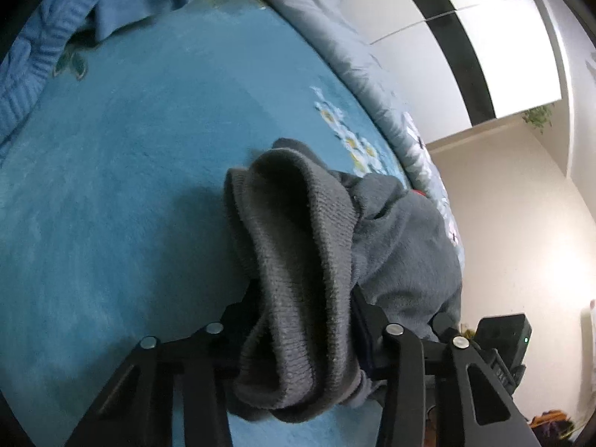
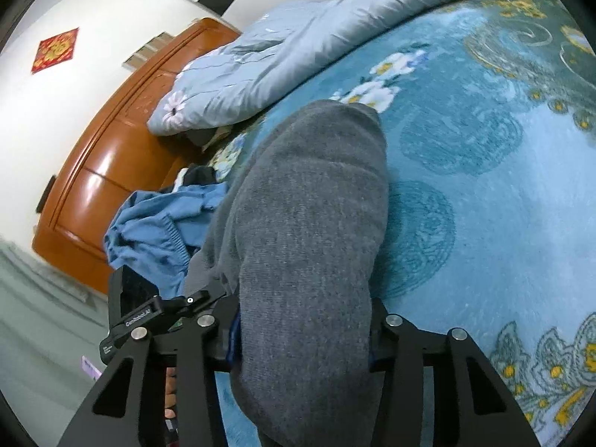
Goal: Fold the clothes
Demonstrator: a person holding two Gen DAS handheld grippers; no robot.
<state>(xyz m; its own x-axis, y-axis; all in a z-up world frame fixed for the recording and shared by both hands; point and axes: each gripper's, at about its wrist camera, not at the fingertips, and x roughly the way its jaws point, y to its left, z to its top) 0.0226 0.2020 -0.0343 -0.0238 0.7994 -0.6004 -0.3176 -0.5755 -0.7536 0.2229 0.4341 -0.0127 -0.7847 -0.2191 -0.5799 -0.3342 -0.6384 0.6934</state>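
- Left wrist view first: the left gripper (image 1: 298,320) has its two black jaws partly closed, with a thick fold of the grey knitted garment (image 1: 298,253) bunched right between them, and the cloth fills the gap from side to side.
- The ribbed hem of that garment loops up in front of the camera, and the rest of the grey cloth trails off to the right, down onto the blue blanket (image 1: 130,186) that covers the bed.
- Up at the far left corner of the blanket lies a blue knitted sweater (image 1: 33,74), well apart from the grey piece.
- Along the blanket's far right edge runs a pale blue quilt (image 1: 335,29) with white flowers on it.
- Low on the right, just beside the grey cloth, part of the other black hand-held unit (image 1: 506,339) shows, a small green light on it.
- Over to the right wrist view: the right gripper (image 2: 303,339) is also partly closed, and the grey knitted garment (image 2: 309,223) passes straight through its jaws, packed between them and stretching away over the patterned blue blanket (image 2: 484,205).
- Left of the grey cloth, near the blanket's edge, sits the crumpled blue sweater (image 2: 156,227), with something dark just behind it.
- The pale quilt (image 2: 260,67) is heaped along the blanket's far edge.
- Beyond it stands a glossy orange-brown wooden bed board (image 2: 108,171) against a white wall (image 2: 74,111) with a red square decoration (image 2: 55,50).
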